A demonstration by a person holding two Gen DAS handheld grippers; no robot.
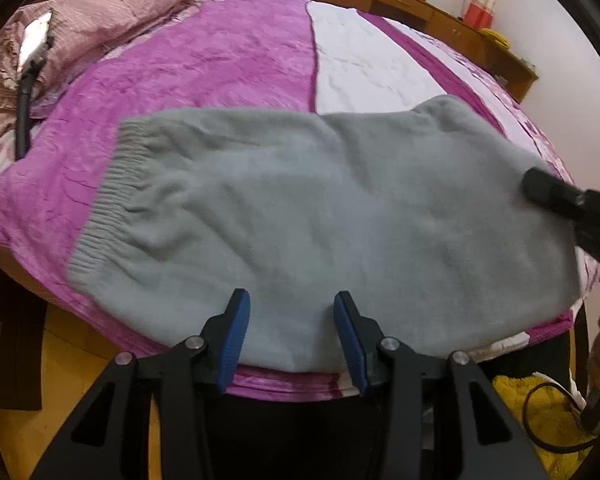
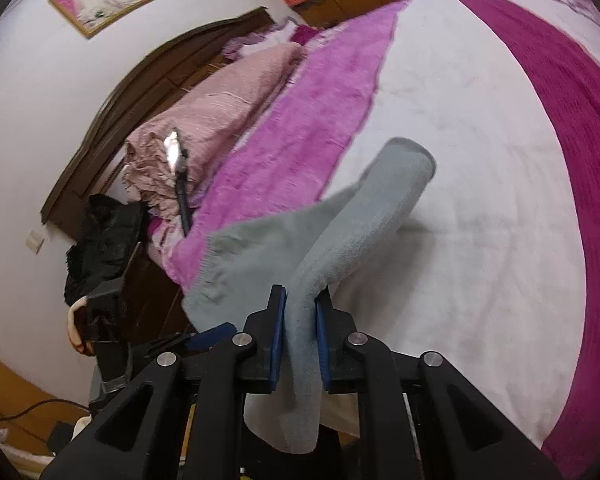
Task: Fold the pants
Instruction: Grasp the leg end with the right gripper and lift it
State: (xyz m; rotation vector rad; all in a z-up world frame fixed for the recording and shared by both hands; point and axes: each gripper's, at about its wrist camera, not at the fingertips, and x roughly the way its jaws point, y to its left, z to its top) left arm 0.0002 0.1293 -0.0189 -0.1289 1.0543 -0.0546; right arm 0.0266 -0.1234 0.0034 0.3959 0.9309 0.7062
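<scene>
Grey fleece pants (image 1: 320, 208) lie spread across the near edge of a bed (image 1: 204, 64) covered in a purple and white blanket. Their long axis runs side to side in the left wrist view: the ribbed waistband (image 1: 104, 196) sits at the left end and the leg ends reach toward the right, where the fabric overhangs the bed's edge a little.

The left gripper (image 1: 292, 336) hovers at the near long edge of the pants, roughly at the middle of their length. Its blue pads stand about half open, with the pants visible between and beyond them, and they grip nothing.

The right gripper (image 2: 302, 334) is at the leg end. Its pads are pressed tight on a bunched fold of the grey cloth, which rises from the bed toward it in a raised ridge while a loose tail hangs below the jaws. In the left wrist view it shows as a dark, blurred shape (image 1: 556, 196) over the right end of the pants, so its exact contact point there is probably at the hem but cannot be confirmed.

Judged from this layout, the fold turns on carrying the leg end leftward along the long axis toward the waistband; the right gripper is the nearer and already has the cloth.

No containers are visible
</scene>
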